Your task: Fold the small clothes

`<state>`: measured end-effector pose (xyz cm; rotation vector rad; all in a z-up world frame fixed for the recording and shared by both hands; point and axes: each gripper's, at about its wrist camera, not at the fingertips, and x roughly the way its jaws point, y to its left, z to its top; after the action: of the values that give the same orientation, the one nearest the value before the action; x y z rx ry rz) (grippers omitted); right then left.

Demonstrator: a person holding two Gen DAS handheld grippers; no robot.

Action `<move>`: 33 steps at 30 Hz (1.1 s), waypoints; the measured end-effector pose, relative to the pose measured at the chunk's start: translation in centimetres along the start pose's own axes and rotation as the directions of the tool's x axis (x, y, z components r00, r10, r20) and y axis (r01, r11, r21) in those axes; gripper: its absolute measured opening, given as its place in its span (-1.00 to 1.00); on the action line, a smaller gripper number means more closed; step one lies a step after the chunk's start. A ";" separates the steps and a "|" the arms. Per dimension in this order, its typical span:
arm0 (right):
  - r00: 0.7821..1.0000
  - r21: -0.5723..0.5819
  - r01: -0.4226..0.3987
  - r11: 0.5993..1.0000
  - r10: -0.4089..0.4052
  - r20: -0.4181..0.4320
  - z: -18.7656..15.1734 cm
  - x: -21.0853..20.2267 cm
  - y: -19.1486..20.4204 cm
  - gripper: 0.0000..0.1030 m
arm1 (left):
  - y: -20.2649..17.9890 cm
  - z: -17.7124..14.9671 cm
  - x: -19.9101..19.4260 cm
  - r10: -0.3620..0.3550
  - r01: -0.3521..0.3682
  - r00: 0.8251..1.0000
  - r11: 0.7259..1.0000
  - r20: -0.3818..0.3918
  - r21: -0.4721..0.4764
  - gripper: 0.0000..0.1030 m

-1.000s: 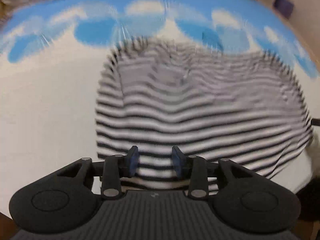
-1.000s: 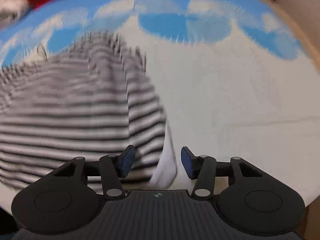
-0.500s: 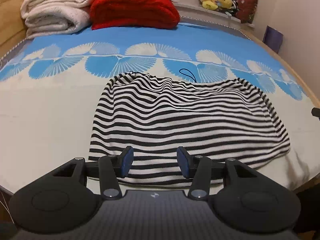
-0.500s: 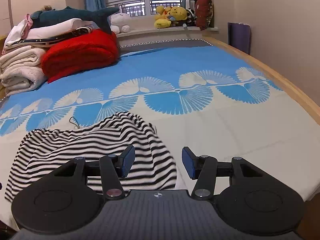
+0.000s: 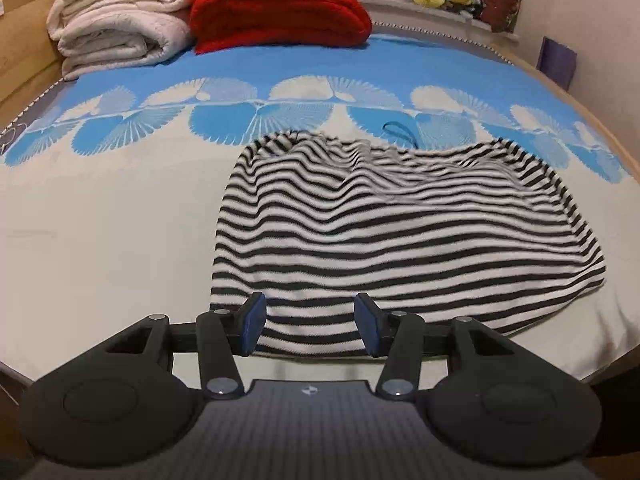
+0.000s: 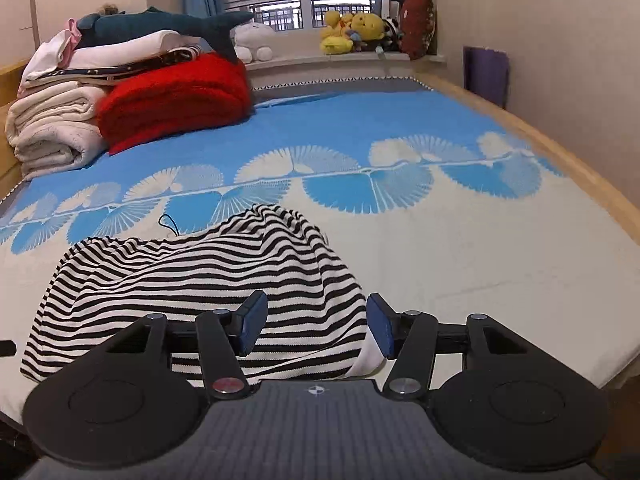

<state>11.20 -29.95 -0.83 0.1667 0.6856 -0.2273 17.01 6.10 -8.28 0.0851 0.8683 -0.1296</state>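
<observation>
A black-and-white striped garment (image 5: 384, 236) lies folded and a little rumpled on the bed's near side; it also shows in the right wrist view (image 6: 200, 292). My left gripper (image 5: 310, 324) is open and empty, just above the garment's near left edge. My right gripper (image 6: 316, 328) is open and empty over the garment's near right corner, where a white inner edge (image 6: 370, 358) sticks out. A thin dark loop (image 5: 400, 132) lies on the bedspread behind the garment.
The bedspread (image 5: 100, 220) is cream near me, blue with fan shapes further back. Folded white blankets (image 5: 120, 32) and a red blanket (image 5: 280, 12) are stacked at the far left. Plush toys (image 6: 356, 28) sit on the windowsill. A wooden bed frame (image 6: 560, 160) runs along the right.
Both grippers have pulled back and up from the garment, and the views have steadied. Both jaws have opened a little wider. The garment lies still.
</observation>
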 end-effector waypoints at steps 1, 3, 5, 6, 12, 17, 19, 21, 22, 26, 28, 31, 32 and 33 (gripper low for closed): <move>1.000 -0.008 0.010 1.000 -0.010 -0.009 -0.1 0.4 0.1 0.10 | 0.0 -0.1 0.3 0.002 -0.002 1.000 1.000 -0.012 0.001 0.05; 1.000 -0.008 0.009 1.000 -0.009 -0.024 -0.3 0.9 0.0 0.10 | -0.1 -0.2 1.0 0.008 -0.007 1.000 1.000 -0.030 0.007 0.05; 1.000 0.002 0.004 1.000 -0.004 -0.031 -0.3 1.1 -0.1 0.10 | -0.1 -0.2 1.5 0.013 -0.013 0.999 1.000 -0.040 0.007 0.05; 0.999 0.007 0.003 1.000 -0.002 -0.034 -0.2 1.2 -0.2 0.10 | -0.1 -0.2 1.7 0.013 -0.013 0.999 1.000 -0.043 0.001 0.05; 0.999 0.008 0.001 1.000 -0.001 -0.046 -0.4 1.6 -0.2 0.10 | 0.3 0.0 3.2 0.014 -0.018 0.997 0.999 -0.078 -0.052 0.05; 0.999 0.007 0.008 1.000 -0.008 -0.045 -0.1 1.9 -0.4 0.10 | 1.0 0.1 3.9 0.021 -0.031 0.995 0.996 -0.102 -0.089 0.05; 0.999 0.015 0.018 1.000 -0.018 -0.047 0.0 1.9 -0.5 0.10 | 1.3 0.1 4.0 0.021 -0.031 0.994 0.994 -0.106 -0.101 0.05; 0.998 0.026 0.025 0.999 -0.024 -0.049 0.0 2.0 -0.6 0.10 | 1.4 0.0 4.1 0.024 -0.035 0.994 0.994 -0.110 -0.103 0.05; 0.998 0.030 0.029 0.999 -0.027 -0.051 0.0 2.1 -0.7 0.10 | 1.4 0.0 4.2 0.026 -0.038 0.993 0.994 -0.112 -0.103 0.05; 0.994 0.013 0.092 0.996 -0.091 -0.064 0.0 2.4 -0.8 0.10 | 1.6 -0.1 4.3 0.032 -0.046 0.992 0.993 -0.121 -0.111 0.05; 0.987 0.002 0.137 0.991 -0.137 -0.079 -0.1 2.7 -0.9 0.10 | 1.8 -0.2 4.4 0.030 -0.046 0.992 0.991 -0.125 -0.126 0.05; 0.980 0.002 0.172 0.985 -0.171 -0.099 -0.3 3.2 -1.3 0.10 | 2.1 -0.2 4.6 0.021 -0.043 0.990 0.986 -0.137 -0.160 0.05; 0.979 0.005 0.176 0.984 -0.174 -0.103 -0.3 3.2 -1.4 0.10 | 2.3 -0.2 4.8 0.012 -0.039 0.989 0.983 -0.146 -0.180 0.05; 0.979 0.007 0.176 0.984 -0.175 -0.106 -0.4 3.3 -1.6 0.10 | 2.4 -0.2 4.9 0.002 -0.033 0.988 0.979 -0.153 -0.201 0.05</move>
<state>13.02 -31.91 -3.33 0.1344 0.8047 -0.3958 20.32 8.10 -12.14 -0.0899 1.0289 -0.0168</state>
